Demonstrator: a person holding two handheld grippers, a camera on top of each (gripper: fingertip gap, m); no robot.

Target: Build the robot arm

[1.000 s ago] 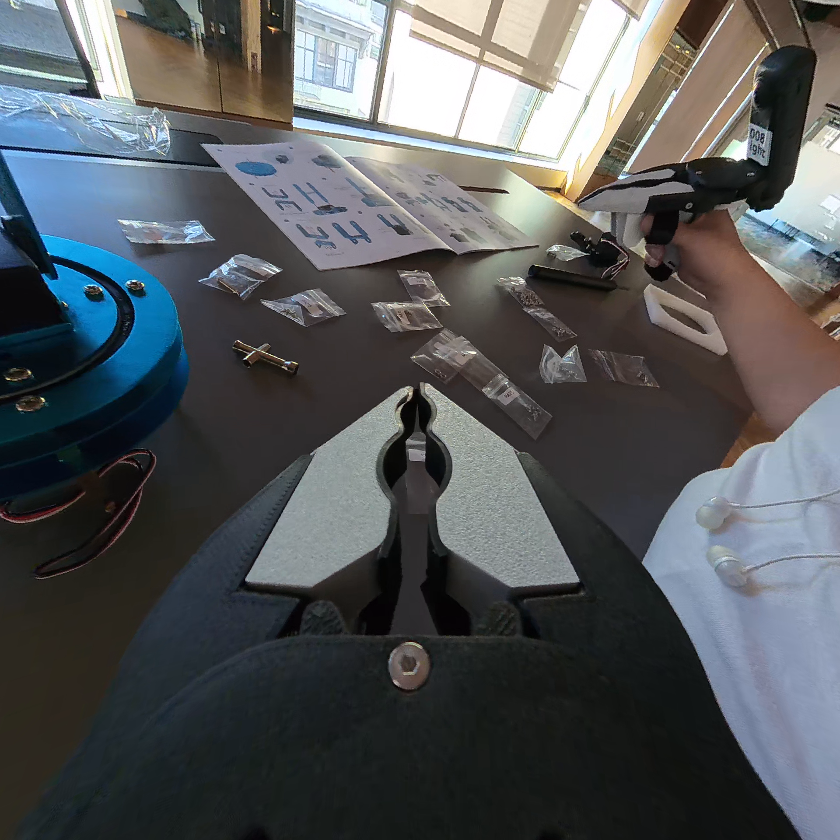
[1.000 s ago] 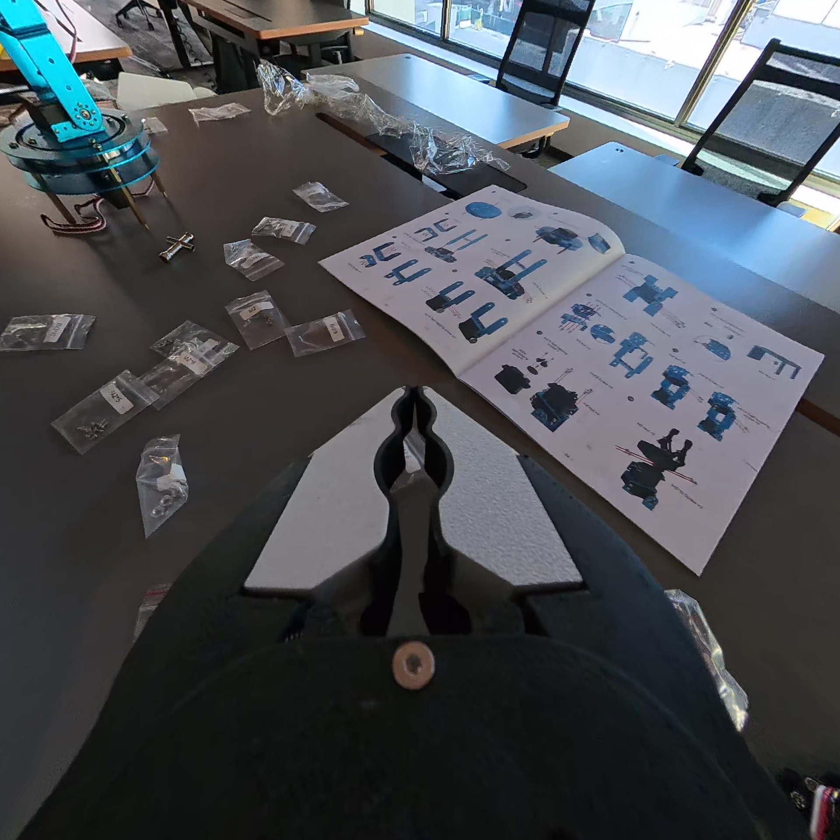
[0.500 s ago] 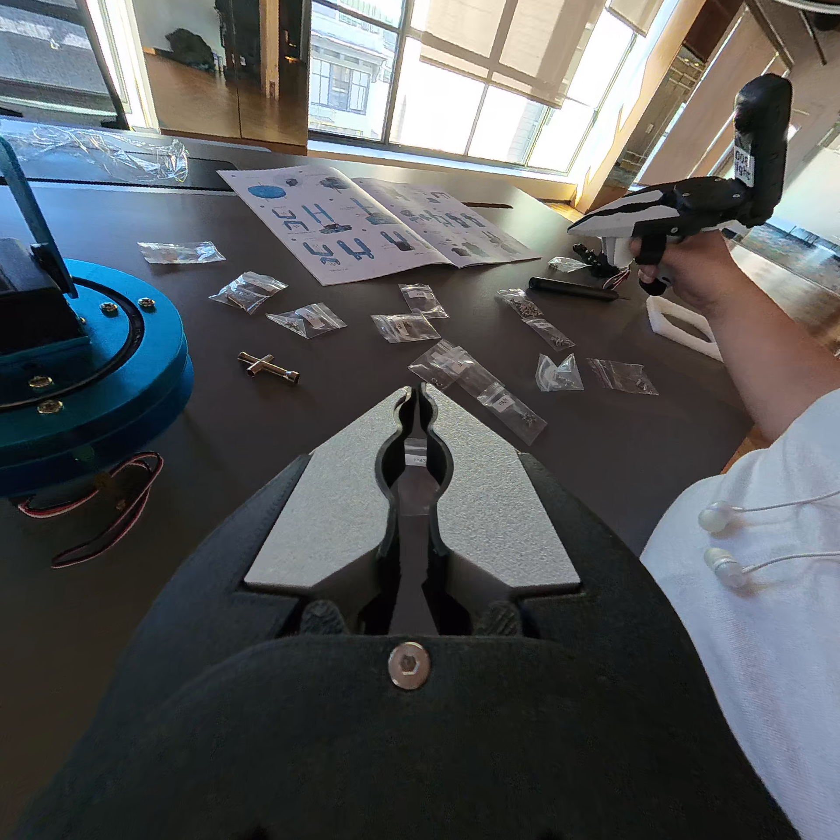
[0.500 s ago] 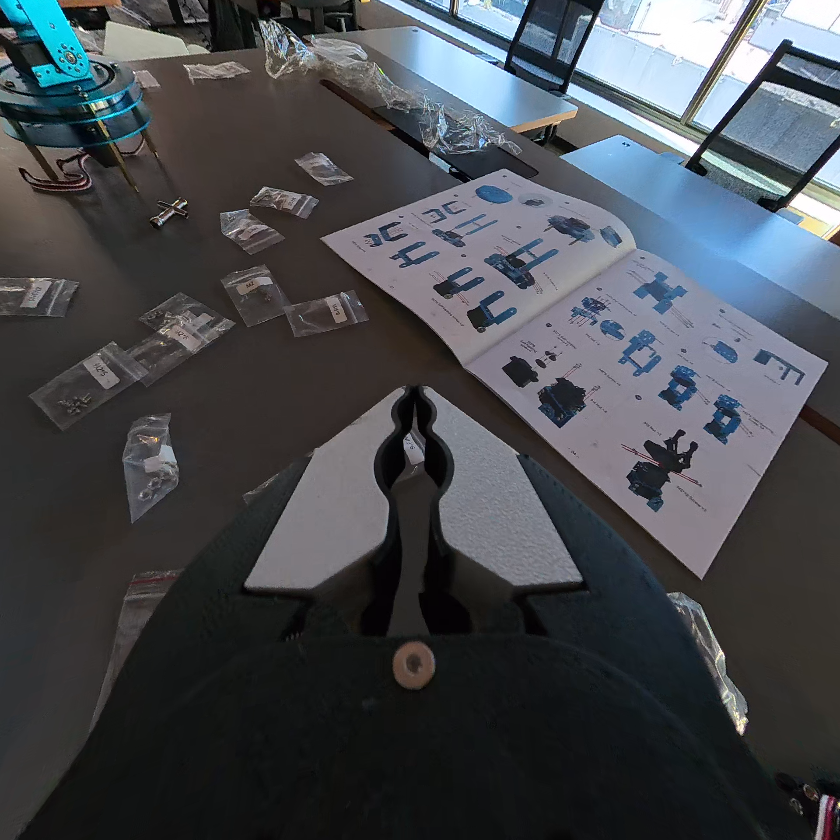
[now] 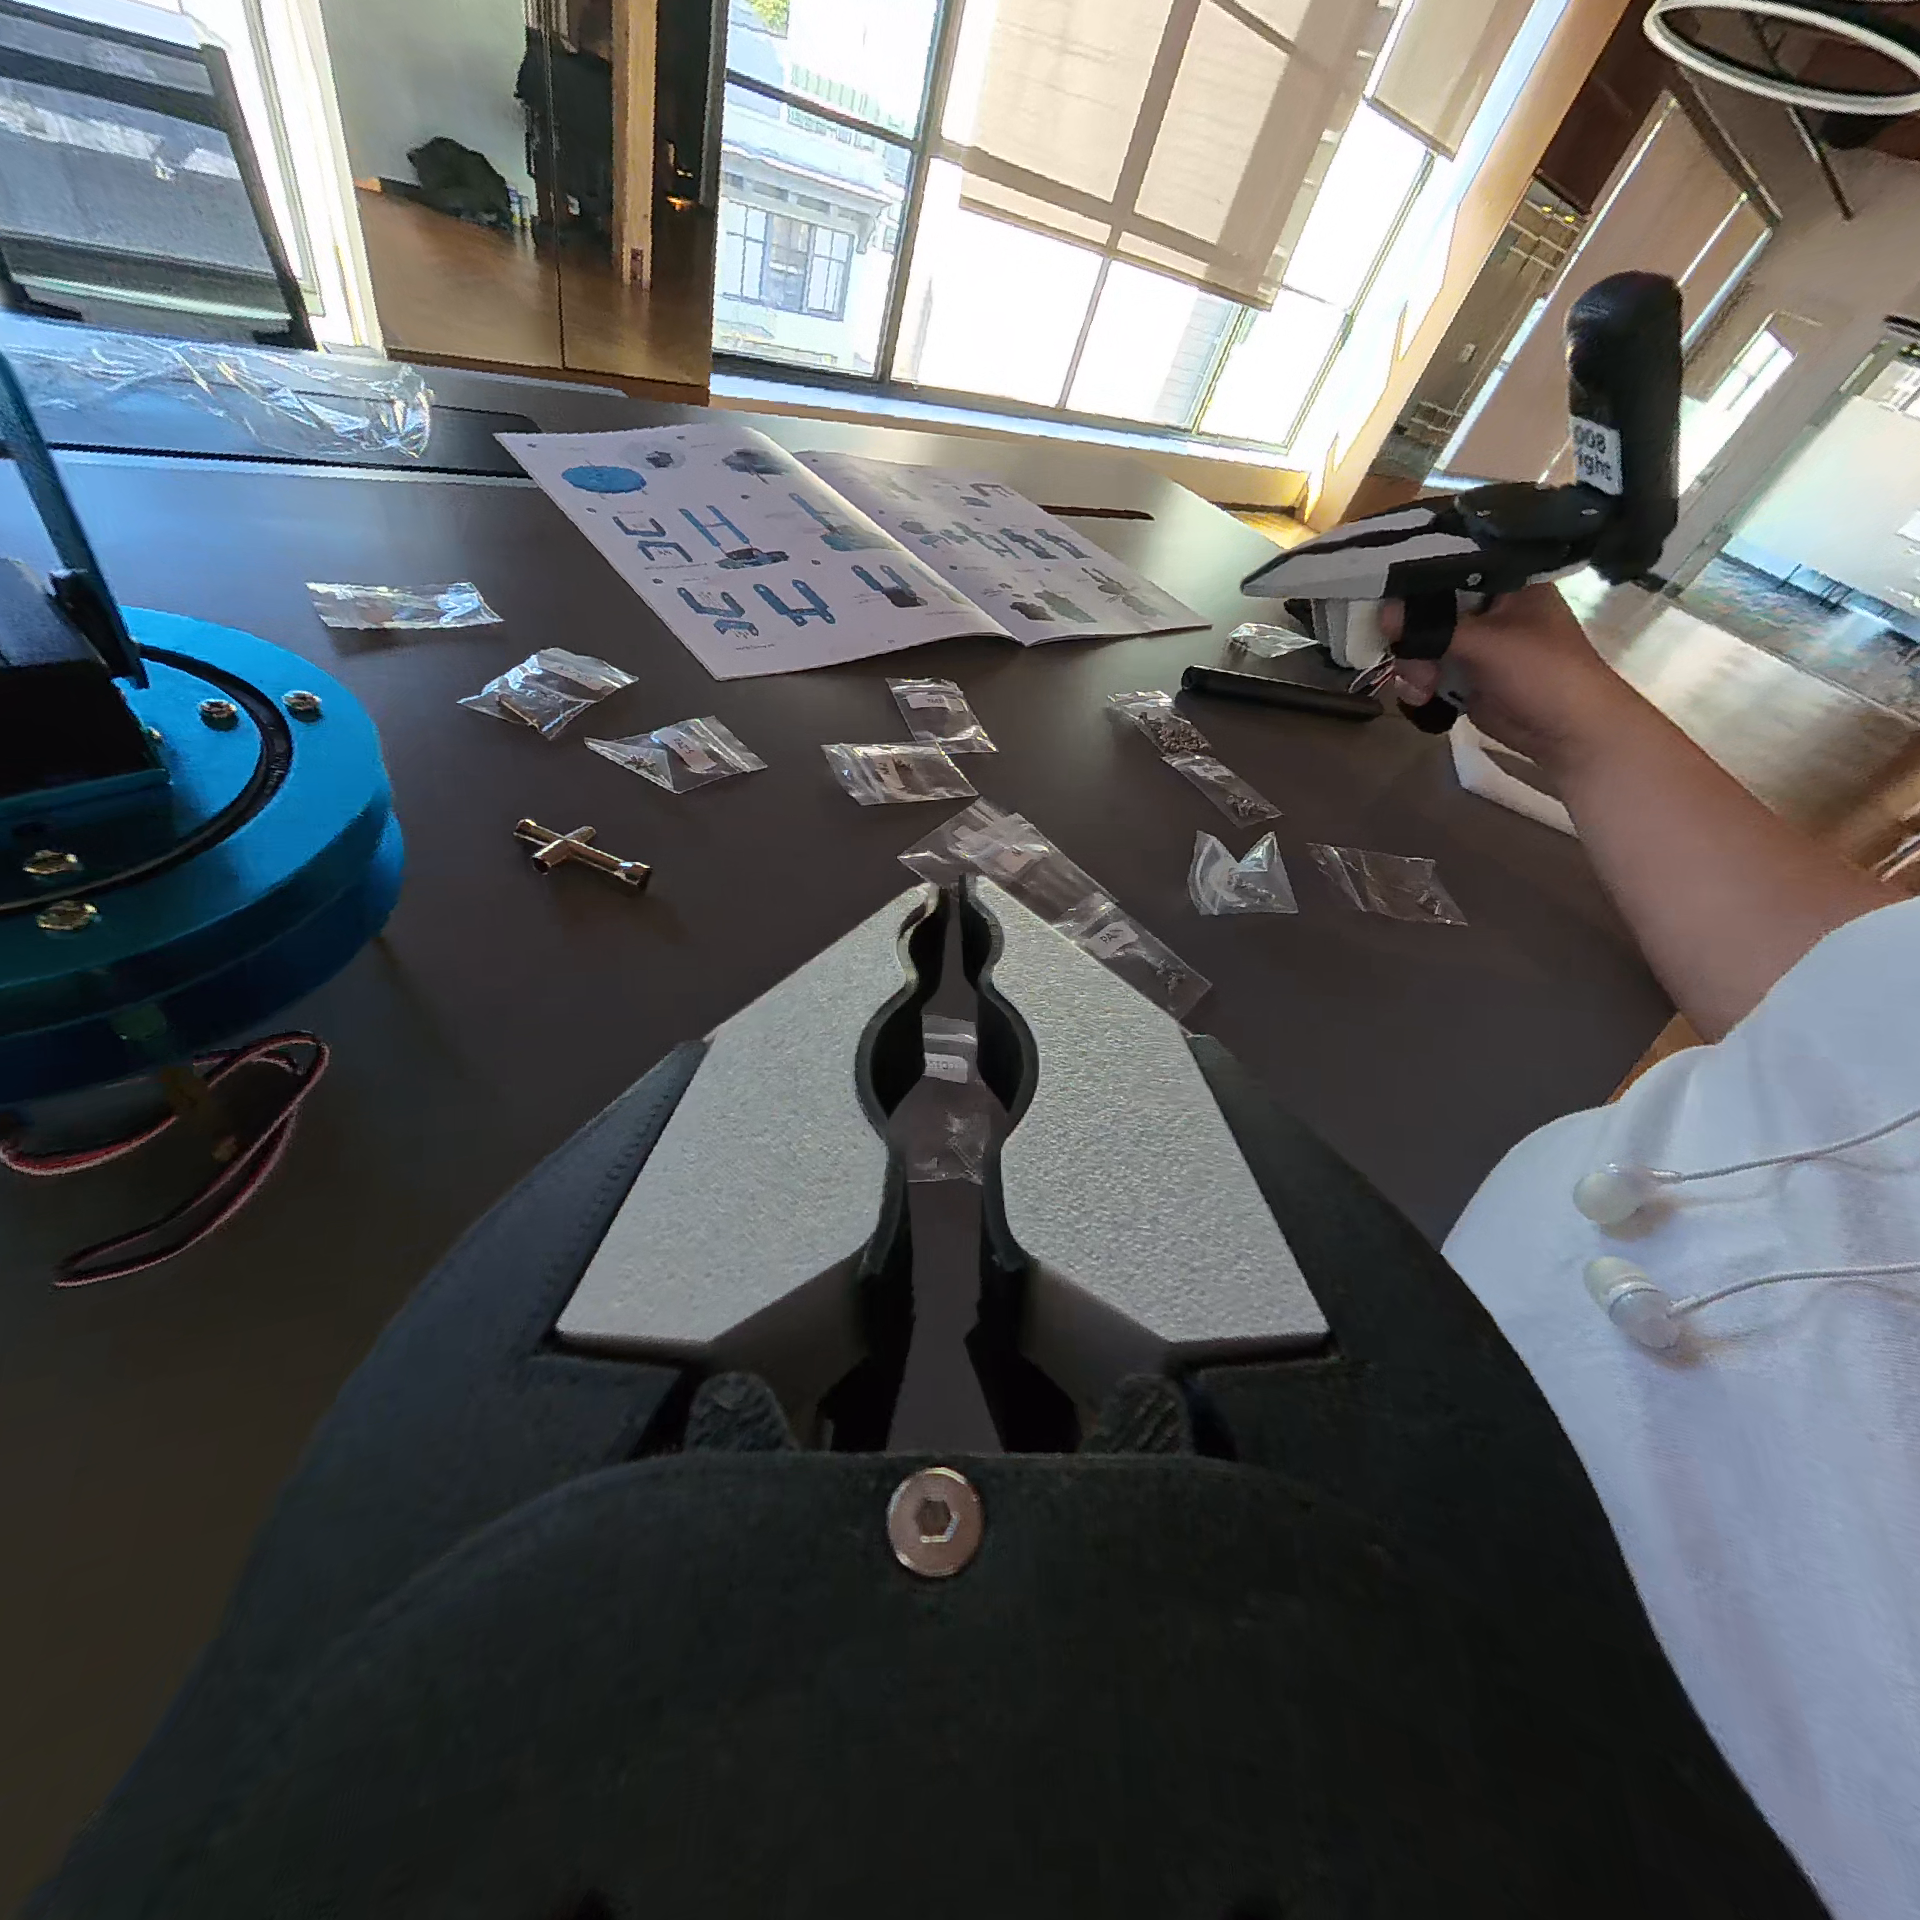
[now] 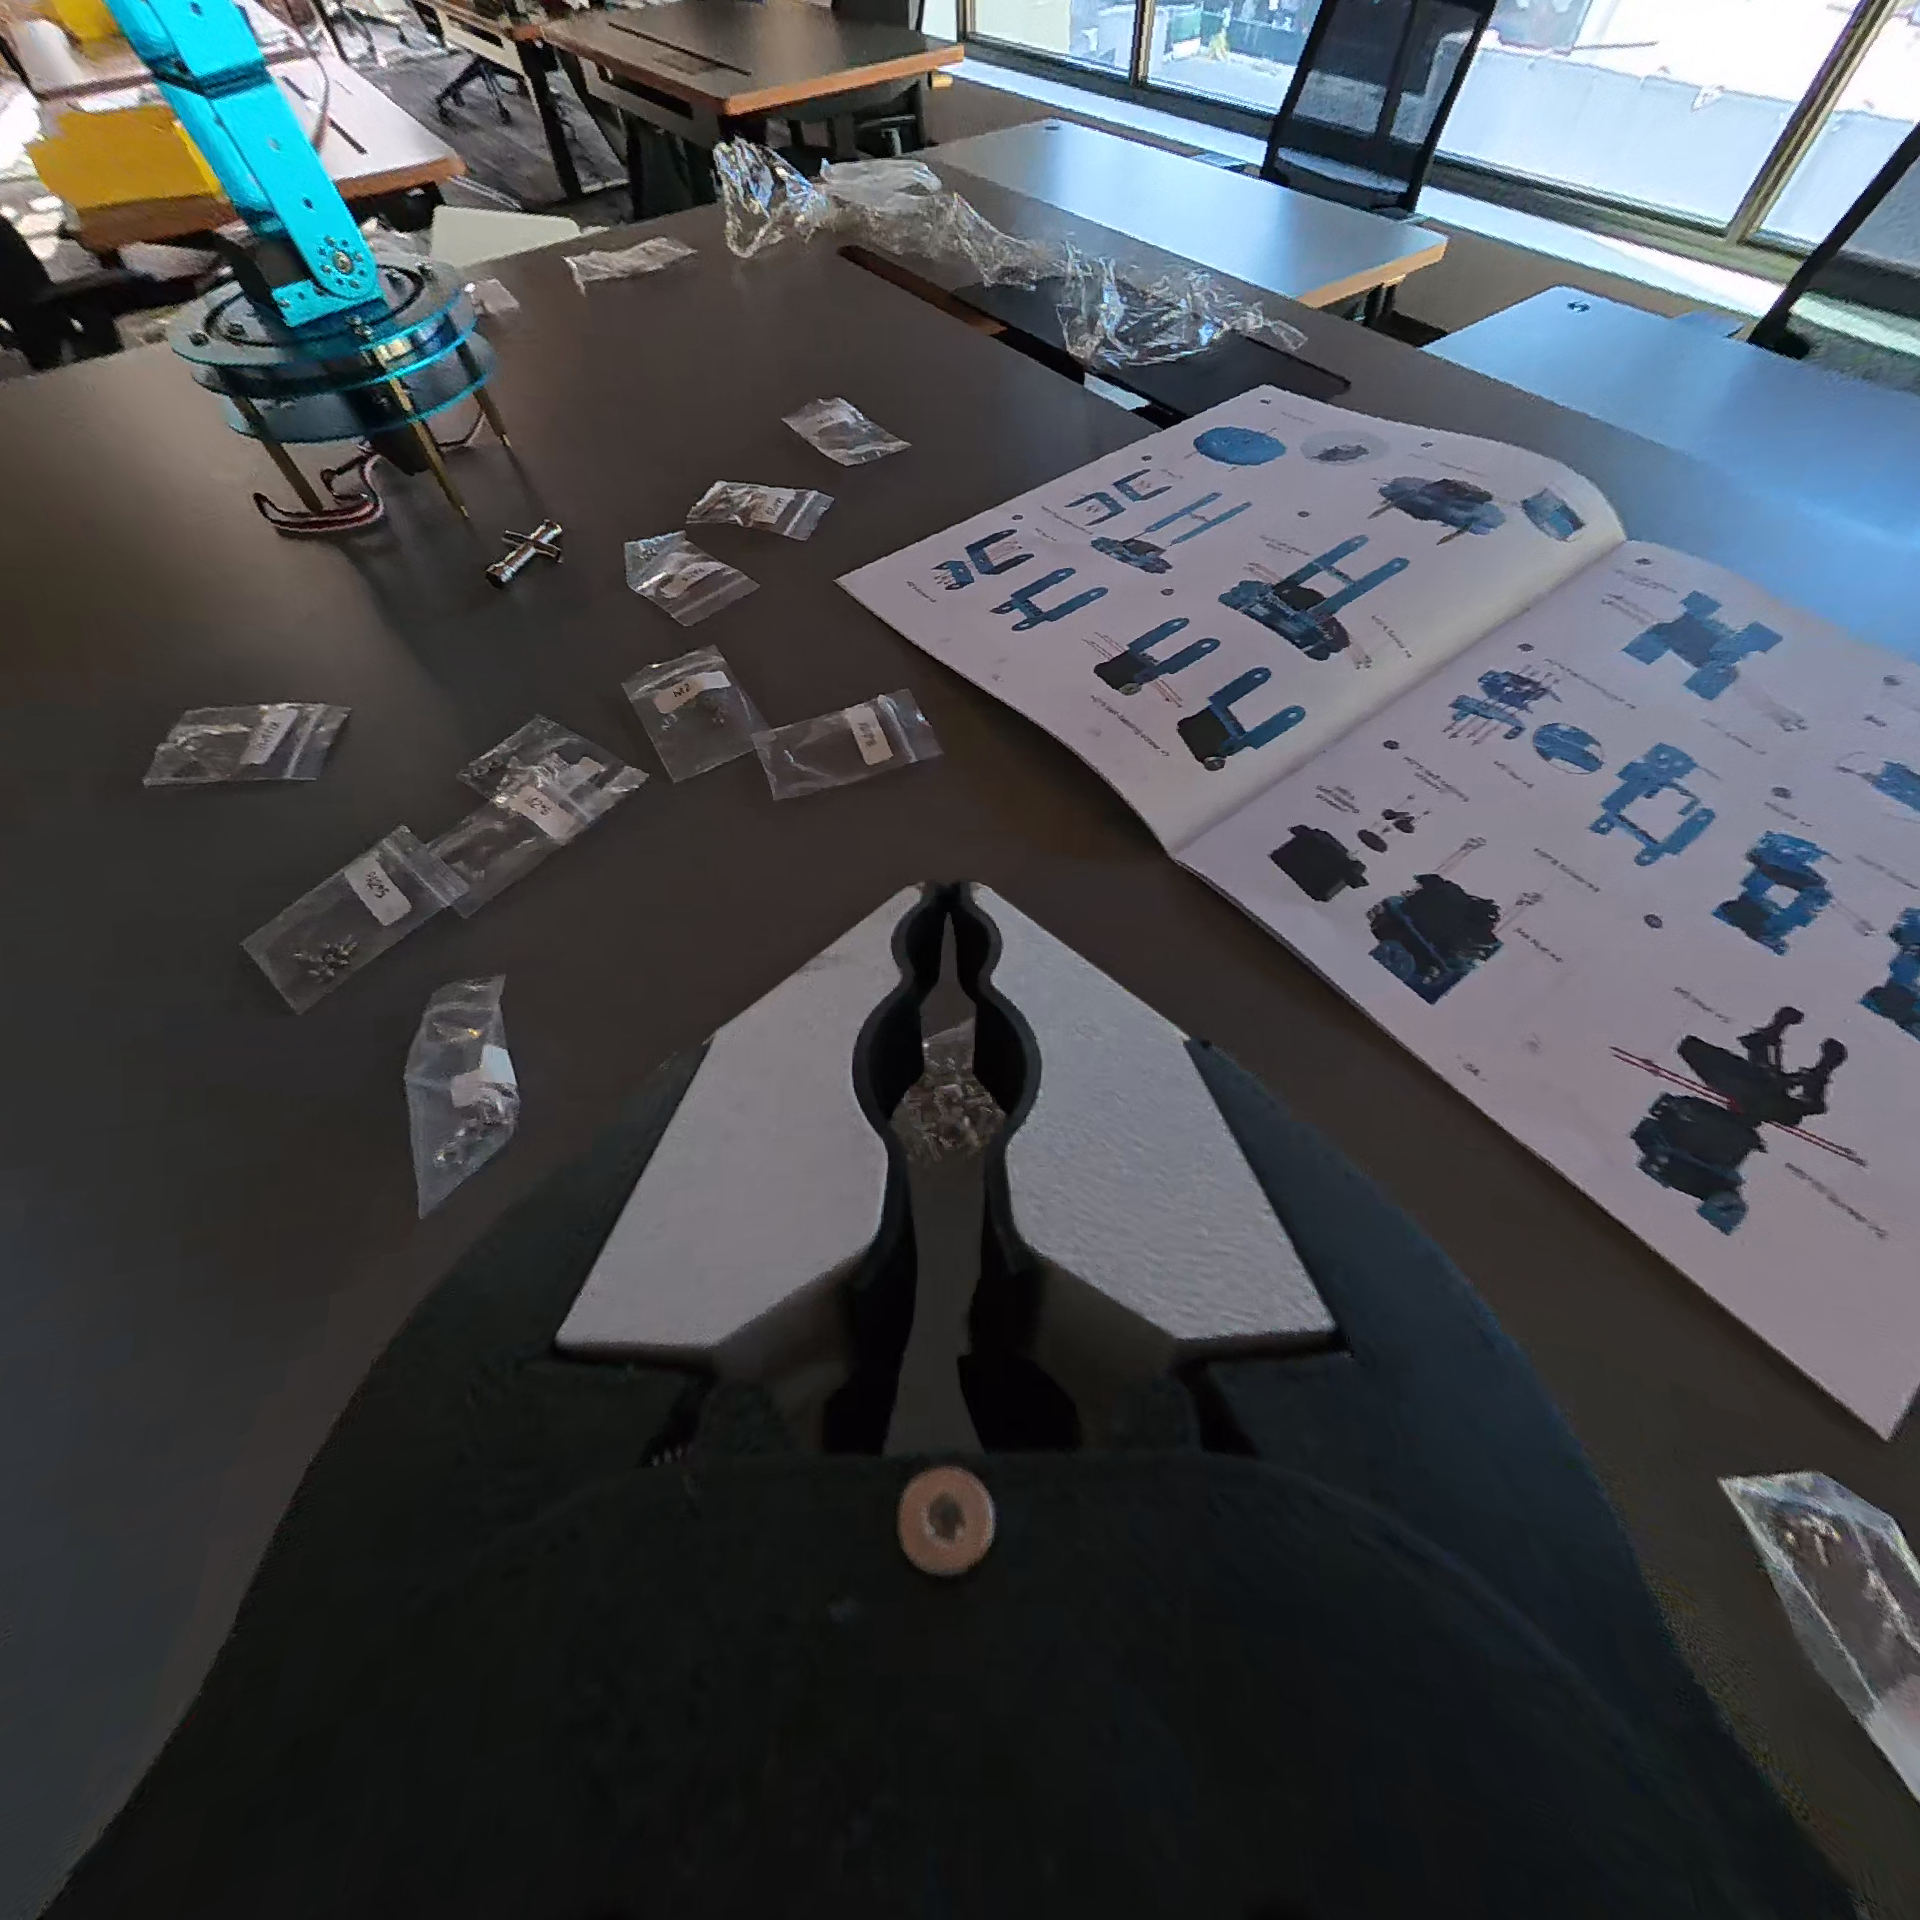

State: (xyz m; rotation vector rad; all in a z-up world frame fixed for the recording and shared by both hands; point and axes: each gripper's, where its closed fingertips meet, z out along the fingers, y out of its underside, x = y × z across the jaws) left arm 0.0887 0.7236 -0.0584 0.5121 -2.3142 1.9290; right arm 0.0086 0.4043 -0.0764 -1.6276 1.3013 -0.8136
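1. The dark brown table (image 5: 436,1091) runs past the frame edges; the round blue robot-arm base (image 5: 177,831) at nine o'clock is cut off.
2. The open white instruction booklet (image 6: 1455,748) lies with its spine toward one o'clock, nearer than a second ago.
3. The left gripper (image 5: 954,902) hovers, fingertips closed on nothing.
4. The right gripper (image 6: 952,902) is likewise closed and empty; a small clear bag of screws (image 6: 940,1117) shows blurrily through its gap.

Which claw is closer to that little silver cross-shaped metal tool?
Left. The left claw hovers just right of the silver cross-shaped metal tool; the right claw is raised across the dark table, near the open booklet.
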